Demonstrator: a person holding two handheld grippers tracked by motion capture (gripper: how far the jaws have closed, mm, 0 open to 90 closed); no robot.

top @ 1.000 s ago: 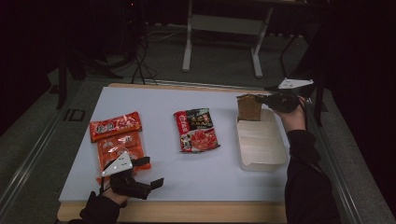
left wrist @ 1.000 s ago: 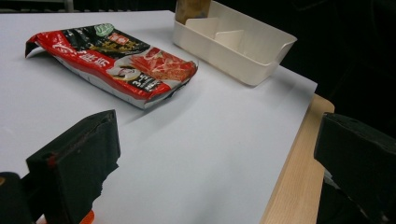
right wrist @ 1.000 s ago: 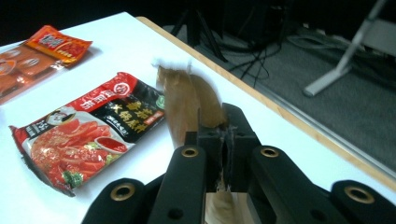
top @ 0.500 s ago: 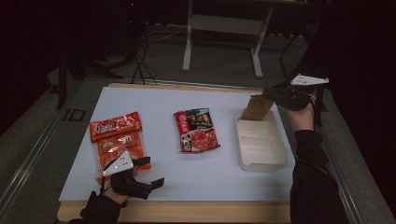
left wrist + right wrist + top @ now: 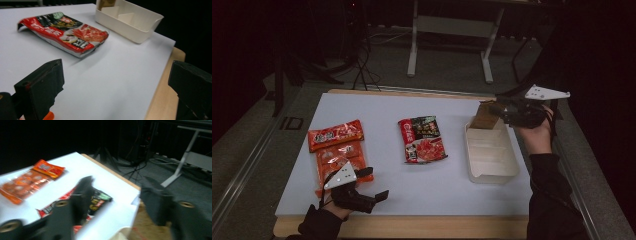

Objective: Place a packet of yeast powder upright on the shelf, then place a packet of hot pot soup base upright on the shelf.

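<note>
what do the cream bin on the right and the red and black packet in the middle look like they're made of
The cream bin looks like moulded plastic with a smooth, matte finish: thin even walls, rounded corners and built-in dividers. The red and black packet looks like glossy printed plastic film: it wrinkles, curls up at one end and catches the light. What is inside it cannot be told.

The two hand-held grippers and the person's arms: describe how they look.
Both are black tools. The left hand-held gripper carries a white three-cornered plate on top and has chunky, blocky black jaws with a spot of orange at the base in the left gripper view. The right hand-held gripper has the same pale plate, and brass-coloured round fittings show on its jaws in the right gripper view. Both forearms wear dark long sleeves.
</note>
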